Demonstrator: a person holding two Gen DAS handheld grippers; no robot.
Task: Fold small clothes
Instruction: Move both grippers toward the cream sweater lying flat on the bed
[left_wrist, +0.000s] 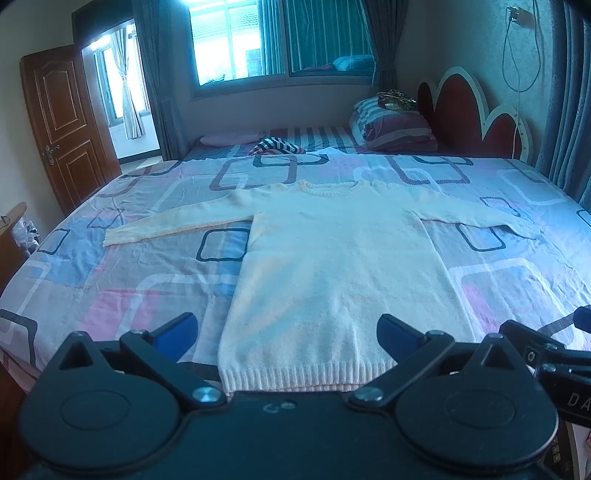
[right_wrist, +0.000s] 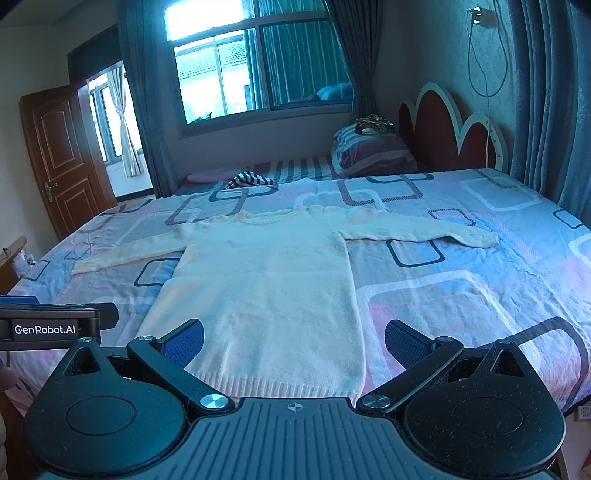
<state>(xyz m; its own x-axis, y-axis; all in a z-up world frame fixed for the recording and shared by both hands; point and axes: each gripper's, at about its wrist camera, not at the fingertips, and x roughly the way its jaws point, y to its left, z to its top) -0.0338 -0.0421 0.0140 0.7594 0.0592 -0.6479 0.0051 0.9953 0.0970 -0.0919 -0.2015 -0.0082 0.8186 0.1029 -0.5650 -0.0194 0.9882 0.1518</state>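
Left wrist view shows a cream knitted sweater (left_wrist: 340, 266) lying flat on the bed (left_wrist: 110, 280), front side up, with its ribbed hem (left_wrist: 306, 376) at the near edge of the mattress and the round collar (left_wrist: 328, 188) on the far side. Both sleeves are stretched out: the left sleeve (left_wrist: 173, 225) points to the door side, the right sleeve (left_wrist: 476, 218) points toward the headboard (left_wrist: 465, 110). The left gripper (left_wrist: 288, 332) hangs just above the hem with its blue pads wide apart, and nothing is between them. In the right wrist view, the right gripper (right_wrist: 293, 341) is also spread wide and empty, near the right corner of the hem.

No fold seems to be made yet, so the task looks to be at its beginning. I think the risks are these. The knit is soft and thick, so a pad could catch only the top layer, and then the front would lift away from the back and make a wrinkle. The pads could also pinch the patterned bedsheet (right_wrist: 461, 295) together with the sweater, because the two lie in contact. The hem is very near the bed edge, so a pull toward the person could drag the garment off. If the two grippers lift unevenly, the fold line would come out slanted.
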